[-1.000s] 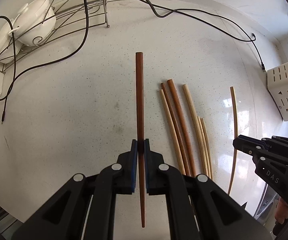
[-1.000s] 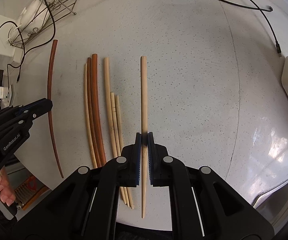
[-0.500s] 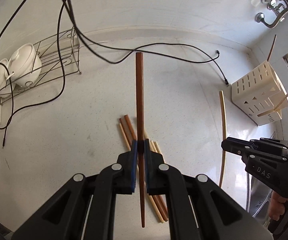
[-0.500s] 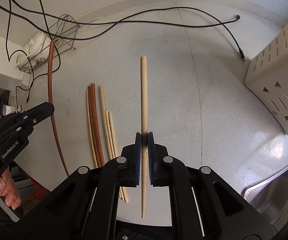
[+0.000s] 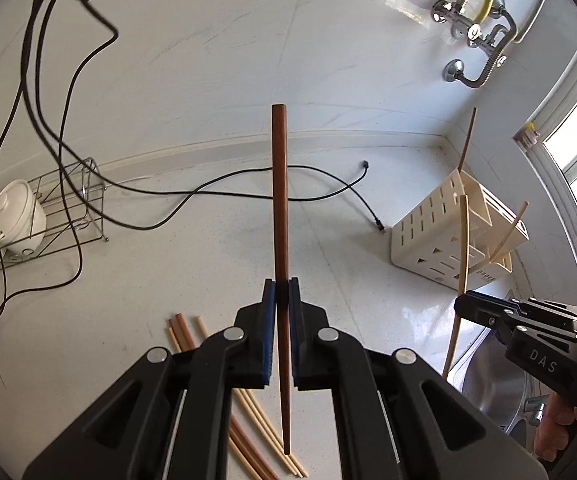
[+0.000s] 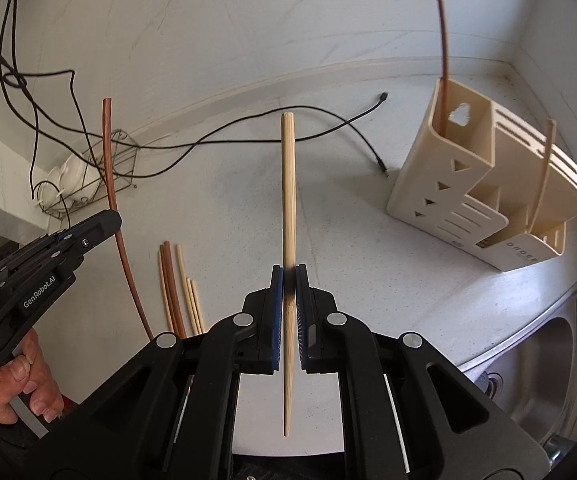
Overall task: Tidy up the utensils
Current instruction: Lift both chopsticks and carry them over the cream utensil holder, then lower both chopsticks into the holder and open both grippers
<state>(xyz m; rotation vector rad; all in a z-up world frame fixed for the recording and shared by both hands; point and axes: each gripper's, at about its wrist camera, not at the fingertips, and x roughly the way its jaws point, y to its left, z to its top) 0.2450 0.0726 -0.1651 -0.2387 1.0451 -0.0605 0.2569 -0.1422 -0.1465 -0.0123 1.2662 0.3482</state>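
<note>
My left gripper [image 5: 281, 292] is shut on a dark brown chopstick [image 5: 279, 184], held in the air above the white counter. My right gripper [image 6: 288, 276] is shut on a pale bamboo chopstick [image 6: 288, 184], also lifted. Each gripper shows at the edge of the other's view: the right gripper [image 5: 464, 304] and the left gripper [image 6: 112, 220]. Several loose chopsticks [image 6: 172, 280] lie side by side on the counter below. A cream utensil holder [image 6: 468, 184] stands at the right near the wall, with a brown chopstick [image 6: 443, 40] and a pale one [image 6: 544, 168] standing in it.
A wire dish rack [image 5: 60, 208] with white lidded bowls [image 5: 20, 216] stands at the back left. Black cables [image 5: 208, 192] trail over the counter and wall. A steel sink [image 6: 540, 360] lies at the right, with wall taps [image 5: 476, 28] above. A hand [image 6: 12, 384] grips the left tool.
Both grippers have risen from the counter with their chopsticks and tilted up toward the back wall. The loose chopsticks have dropped low in view, and the utensil holder has come fully into sight.
</note>
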